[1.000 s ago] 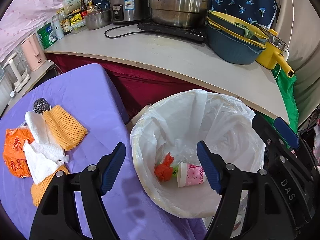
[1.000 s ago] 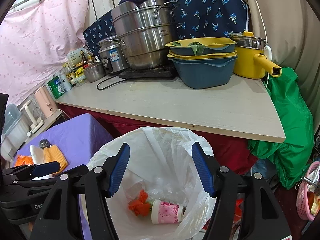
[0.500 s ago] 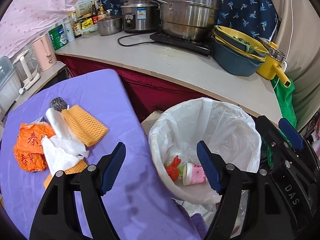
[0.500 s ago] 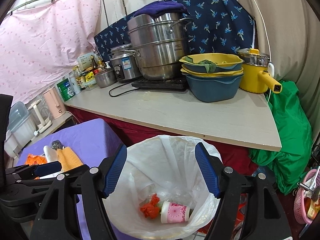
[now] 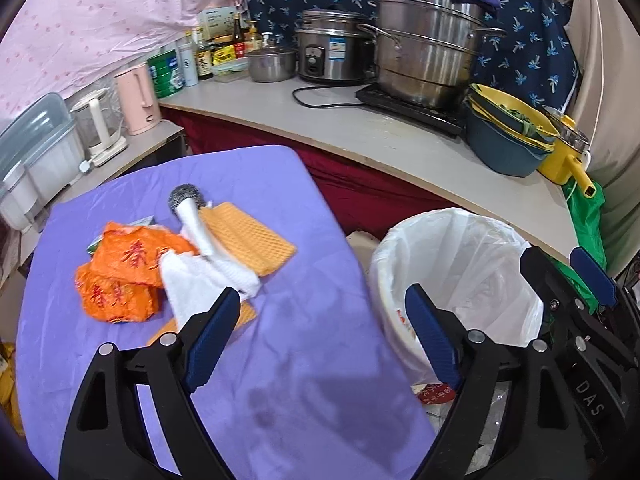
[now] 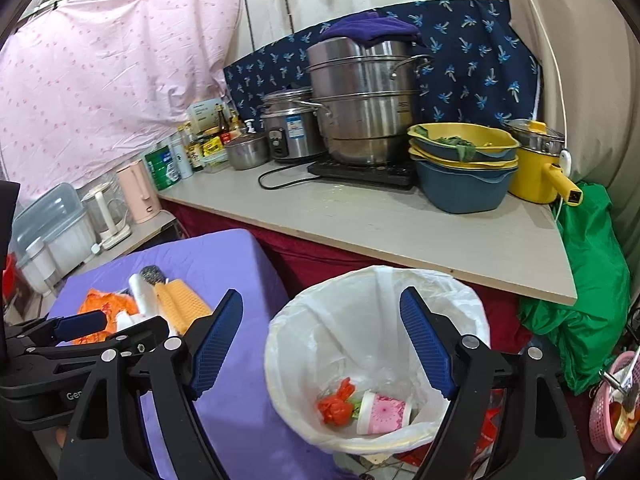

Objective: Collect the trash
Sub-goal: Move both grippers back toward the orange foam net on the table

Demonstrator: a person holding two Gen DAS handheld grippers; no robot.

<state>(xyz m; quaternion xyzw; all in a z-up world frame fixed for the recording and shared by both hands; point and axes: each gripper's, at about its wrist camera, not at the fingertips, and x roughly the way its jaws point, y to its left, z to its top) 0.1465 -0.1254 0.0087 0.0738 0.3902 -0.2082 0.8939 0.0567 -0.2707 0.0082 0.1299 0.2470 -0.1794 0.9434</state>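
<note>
On the purple table [image 5: 280, 360] lies a heap of trash: an orange bag [image 5: 128, 268], a white paper towel [image 5: 200, 280], a yellow foam net [image 5: 248, 236] and a steel scourer [image 5: 184, 198]. To its right stands a bin with a white liner [image 5: 460, 264]. In the right wrist view a pink paper cup [image 6: 384, 408] and an orange wrapper [image 6: 336, 400] lie at the bottom of the bin [image 6: 360, 308]. My left gripper [image 5: 322, 300] hovers over the table's near right part, its jaws opening and empty. My right gripper [image 6: 320, 300] hangs above the bin's left rim, its jaws also opening with nothing between them.
Behind the bin runs a grey counter [image 6: 400, 224] with steel pots [image 6: 360, 100], stacked bowls [image 6: 460, 168] and a yellow pot [image 6: 536, 168]. A green bag [image 6: 588, 280] hangs at its right end. A pink kettle [image 5: 136, 100] and plastic boxes [image 5: 36, 148] stand left.
Both grippers have drawn back and up from the bin, towards the table. The trash heap now shows fuller in the left wrist view. Both pairs of jaws stand wider.
</note>
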